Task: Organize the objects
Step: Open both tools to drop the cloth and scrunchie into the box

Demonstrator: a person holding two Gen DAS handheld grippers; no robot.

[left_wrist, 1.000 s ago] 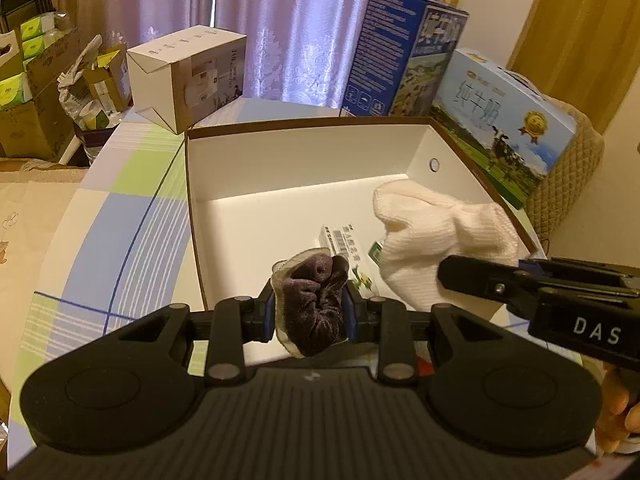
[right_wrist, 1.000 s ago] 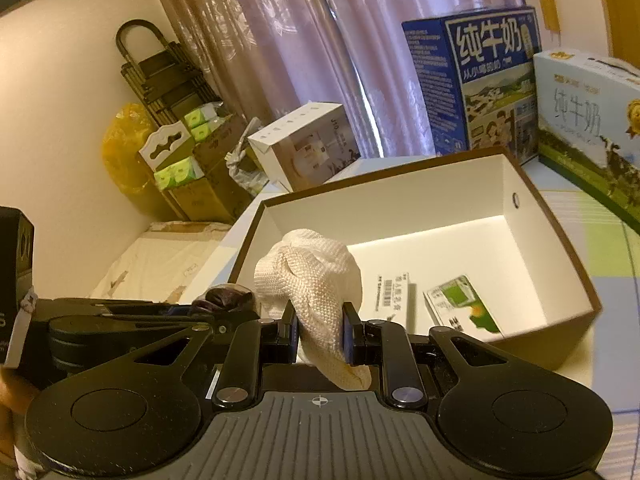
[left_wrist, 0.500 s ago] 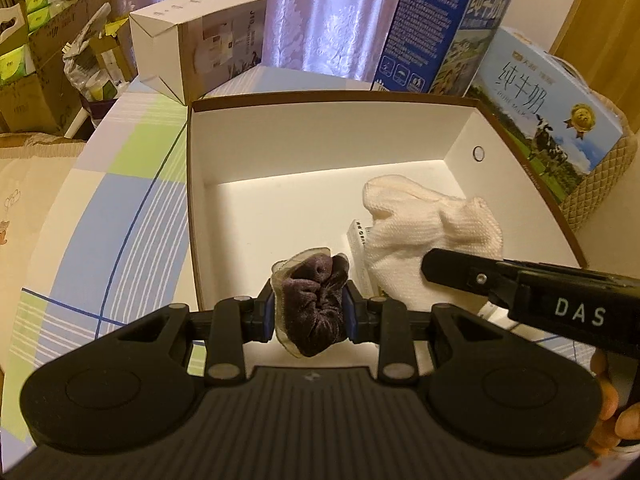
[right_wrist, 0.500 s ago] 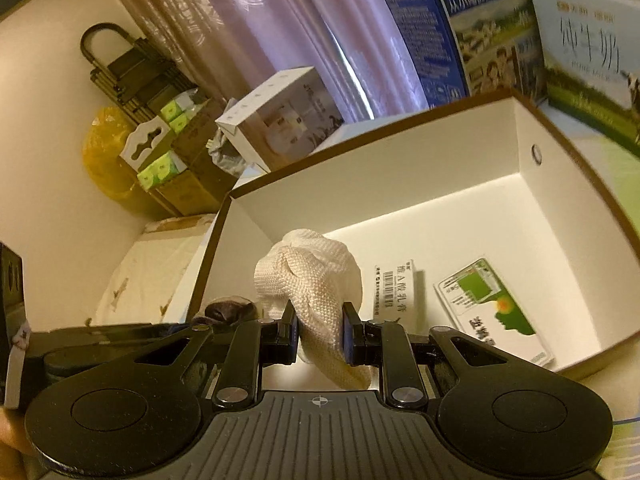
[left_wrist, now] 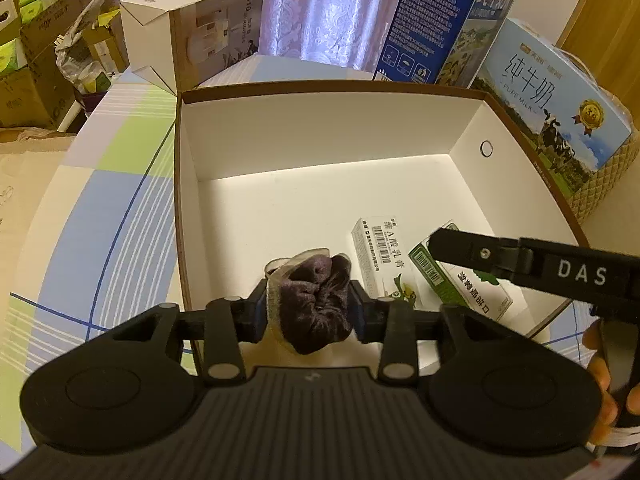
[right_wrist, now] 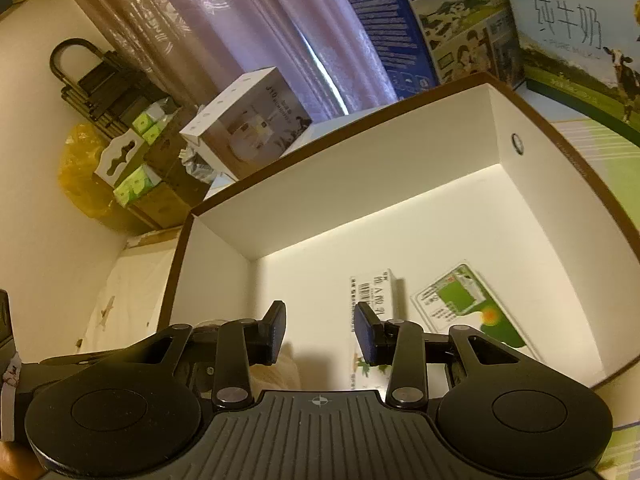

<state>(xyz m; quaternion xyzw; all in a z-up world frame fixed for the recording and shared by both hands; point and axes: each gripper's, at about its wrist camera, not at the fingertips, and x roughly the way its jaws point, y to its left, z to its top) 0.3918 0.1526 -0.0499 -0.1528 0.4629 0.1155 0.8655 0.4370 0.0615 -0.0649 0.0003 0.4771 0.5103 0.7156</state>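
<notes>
left claw (left_wrist: 309, 309) grips a dark purple sock (left_wrist: 316, 304) over the near edge of the white box (left_wrist: 320, 136). right claw (right_wrist: 320, 334) is wide apart with nothing between, above the box floor, where two small cartons (right_wrist: 464, 312) lie.

Between the left gripper's (left_wrist: 310, 308) black fingers (left_wrist: 256, 312) sits a dark purple-brown sock (left_wrist: 316, 304) edged in pale beige. Ahead of them the box (left_wrist: 320, 140) is white inside, brown along its rim — two small packets, one white (left_wrist: 380, 256) with a barcode, one green-and-white (left_wrist: 460, 284). Left of the fingers, the tablecloth (left_wrist: 100, 208) shows blue, lime and white checks with thin stripes.
</notes>
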